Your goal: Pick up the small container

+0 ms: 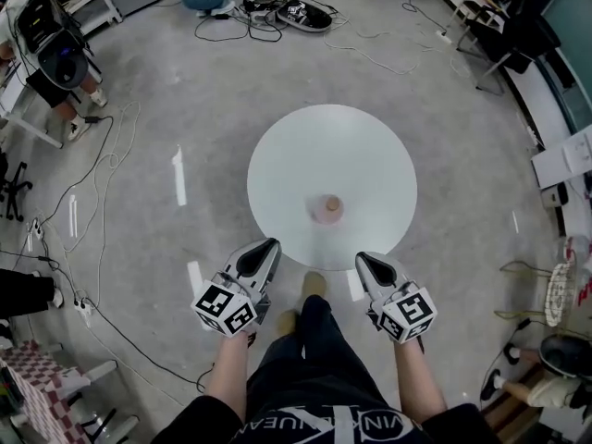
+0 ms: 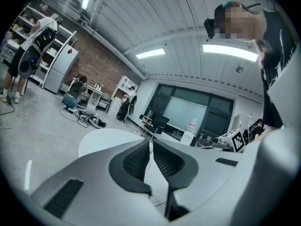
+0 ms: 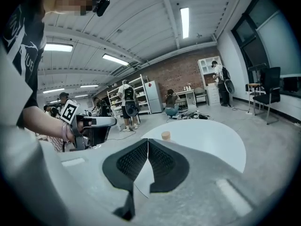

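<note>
The container (image 1: 326, 209), small and pinkish, stands upright on the round white table (image 1: 333, 146), on the side nearest the person and a little in from the rim. Both claws hang short of the table edge, apart from it. The left claw (image 1: 270, 246) has its jaws pressed together at the tips with nothing between them, and the right claw (image 1: 363, 259) is closed and empty too. Its own view looks over the shut tips at the container further out on the tabletop. As I judge it, the main risk is going in with the jaws closed. A shut tip would push the container, not straddle it, and on that smooth top it could skid or tip over. It looks light, and it is small beside the jaws, so an off-centre closing could squirt it sideways, perhaps toward the near rim. Cables (image 1: 88, 202) trail over the floor to the left, well away from the feet, and matter only if the person steps that way. As for writing, the container shows no legible label. The claws' cubes carry black-and-white square markers, and the white lettering on the person's black shirt (image 1: 347, 425) is cut off and only partly readable.
</note>
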